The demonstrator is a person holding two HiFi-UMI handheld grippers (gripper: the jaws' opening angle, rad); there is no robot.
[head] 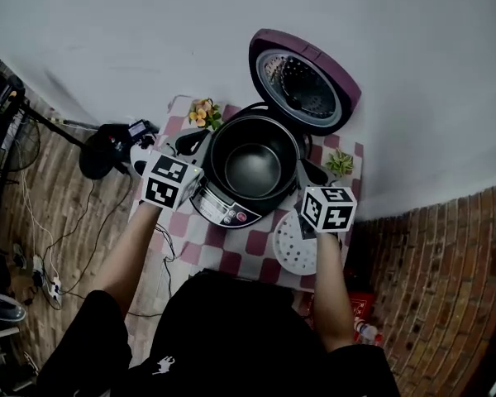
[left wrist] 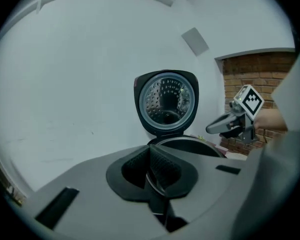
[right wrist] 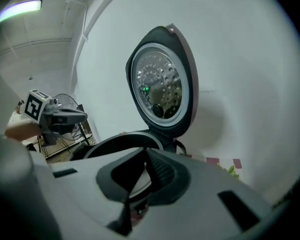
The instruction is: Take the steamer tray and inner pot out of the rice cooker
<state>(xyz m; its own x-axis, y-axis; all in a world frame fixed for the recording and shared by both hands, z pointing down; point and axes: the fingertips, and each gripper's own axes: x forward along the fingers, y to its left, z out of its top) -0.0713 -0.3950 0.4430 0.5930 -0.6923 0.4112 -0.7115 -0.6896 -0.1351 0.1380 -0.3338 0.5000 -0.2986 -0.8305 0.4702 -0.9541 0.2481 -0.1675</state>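
Observation:
The rice cooker (head: 231, 207) stands on the checked table with its purple lid (head: 304, 79) swung up. The dark inner pot (head: 252, 168) sits inside it, empty. A white perforated steamer tray (head: 293, 246) lies flat on the cloth, just right of the cooker's front. My left gripper (head: 202, 137) hovers at the cooker's left rim, shut with nothing between its pads. On the cooker's right side my right gripper (head: 306, 169) is also shut and empty. The left gripper view looks over the pot rim (left wrist: 190, 143) to the lid (left wrist: 166, 101); the right gripper view shows the rim (right wrist: 120, 141) and lid (right wrist: 160, 84).
A small green plant (head: 341, 162) stands right of the cooker and orange flowers (head: 202, 112) at its back left. The table (head: 231, 259) is small and set against a white wall. A black fan (head: 106, 149), tripod legs and cables crowd the brick floor on the left.

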